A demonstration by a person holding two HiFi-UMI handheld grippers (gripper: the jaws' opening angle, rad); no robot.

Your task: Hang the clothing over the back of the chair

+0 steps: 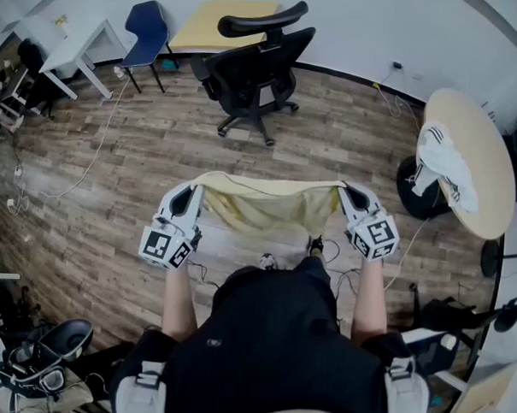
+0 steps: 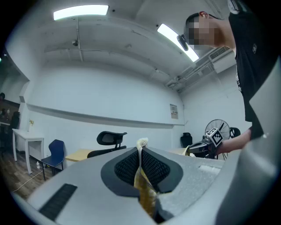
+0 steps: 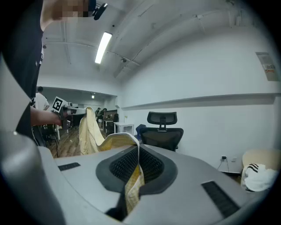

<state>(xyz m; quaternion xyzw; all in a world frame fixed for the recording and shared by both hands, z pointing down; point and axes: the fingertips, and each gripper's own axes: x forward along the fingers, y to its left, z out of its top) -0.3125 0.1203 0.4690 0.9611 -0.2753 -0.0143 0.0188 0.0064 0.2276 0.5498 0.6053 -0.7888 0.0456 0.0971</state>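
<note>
A pale yellow garment [image 1: 267,202] hangs stretched between my two grippers, its top edge taut and the rest drooping below. My left gripper [image 1: 189,196] is shut on its left corner, and a tuft of yellow cloth [image 2: 141,145] pokes out between the black pads. At the other corner my right gripper [image 1: 351,199] is shut on it too, with the garment [image 3: 94,136] trailing off to the left. A black office chair [image 1: 259,66] with a headrest stands on the wood floor ahead, apart from the garment. The same chair [image 3: 162,132] shows straight ahead in the right gripper view.
A round table [image 1: 474,159] at right carries a white garment [image 1: 447,167]. A blue chair [image 1: 149,32] and a white desk [image 1: 77,48] stand at the far left, and a yellow table [image 1: 224,22] behind the office chair. Cables [image 1: 80,176] cross the floor. Bags [image 1: 46,363] lie near left.
</note>
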